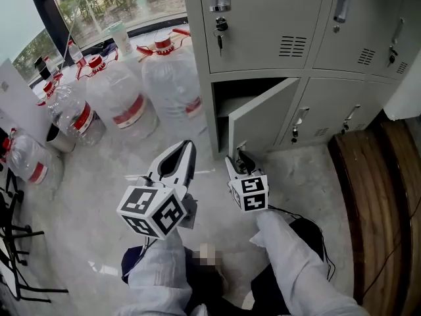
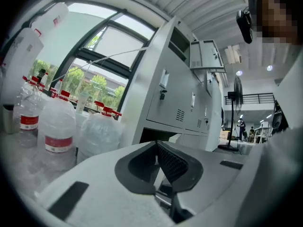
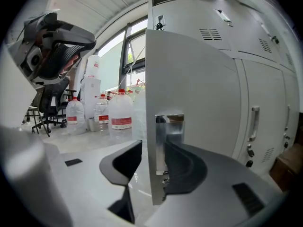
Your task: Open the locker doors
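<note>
We see the bank of grey lockers (image 1: 263,25) against the wall, and the lower left locker door (image 1: 262,116) stands ajar, swung out toward us with its dark compartment showing behind it. The other doors in sight are flush with the frame.

Our right gripper (image 1: 238,157) sits low at that door's free edge. In the right gripper view, the door (image 3: 194,74) runs edge-on straight up between the fingers. One finger (image 3: 128,160) lies on the inner side and the other (image 3: 184,167) on the outer face, just beside the small metal handle plate (image 3: 169,126). The right gripper (image 3: 154,151) is pinched onto the edge there.

Our left gripper (image 1: 188,149) hangs to the left of the open door, apart from it and above the speckled floor (image 1: 99,189). In the left gripper view, the left gripper (image 2: 157,146) has its fingers pressed together with nothing between them. The lockers (image 2: 165,98) are ahead of them and a little to the right.

Large water bottles (image 1: 168,78) with red caps stand on the floor left of the lockers, under the window.
</note>
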### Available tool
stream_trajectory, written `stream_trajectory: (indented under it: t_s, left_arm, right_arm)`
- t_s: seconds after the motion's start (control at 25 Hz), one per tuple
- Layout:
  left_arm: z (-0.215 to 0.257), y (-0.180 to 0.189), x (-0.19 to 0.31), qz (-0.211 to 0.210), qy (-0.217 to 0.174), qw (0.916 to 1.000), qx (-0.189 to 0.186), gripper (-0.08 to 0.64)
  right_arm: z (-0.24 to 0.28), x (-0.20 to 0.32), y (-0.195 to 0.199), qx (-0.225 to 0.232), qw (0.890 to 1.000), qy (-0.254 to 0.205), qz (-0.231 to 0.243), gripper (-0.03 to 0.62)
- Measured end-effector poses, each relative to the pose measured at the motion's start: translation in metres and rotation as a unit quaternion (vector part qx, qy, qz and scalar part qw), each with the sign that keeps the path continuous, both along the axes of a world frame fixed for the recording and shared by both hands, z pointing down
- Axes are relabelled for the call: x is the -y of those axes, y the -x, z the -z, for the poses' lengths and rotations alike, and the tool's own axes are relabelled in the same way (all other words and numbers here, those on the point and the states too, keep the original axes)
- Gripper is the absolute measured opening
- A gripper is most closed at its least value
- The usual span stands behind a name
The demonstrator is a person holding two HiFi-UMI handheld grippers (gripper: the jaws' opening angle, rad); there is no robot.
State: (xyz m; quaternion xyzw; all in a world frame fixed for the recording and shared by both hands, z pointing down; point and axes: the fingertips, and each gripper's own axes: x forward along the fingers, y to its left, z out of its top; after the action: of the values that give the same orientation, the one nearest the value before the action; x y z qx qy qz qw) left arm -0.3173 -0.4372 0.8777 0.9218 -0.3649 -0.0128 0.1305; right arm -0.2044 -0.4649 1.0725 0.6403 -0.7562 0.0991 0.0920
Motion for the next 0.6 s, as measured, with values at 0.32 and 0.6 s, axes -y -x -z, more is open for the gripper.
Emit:
stream_trajectory:
  t_s: [0.32, 0.6]
  left_arm:
    - [0.010, 0.012, -0.030, 0.014, 0.010, 0.9998, -0.010, 0.015]
    - [0.025, 0.006, -0.026, 0.021, -0.016, 0.9996, -0.012, 0.015]
  right_arm:
    - [-0.001, -0.023, -0.013, -0.006, 0.999, 0.015, 0.032, 0.114]
    - [0.000, -0.046, -0.023, -0.009, 0.997, 0.013, 0.082, 0.112]
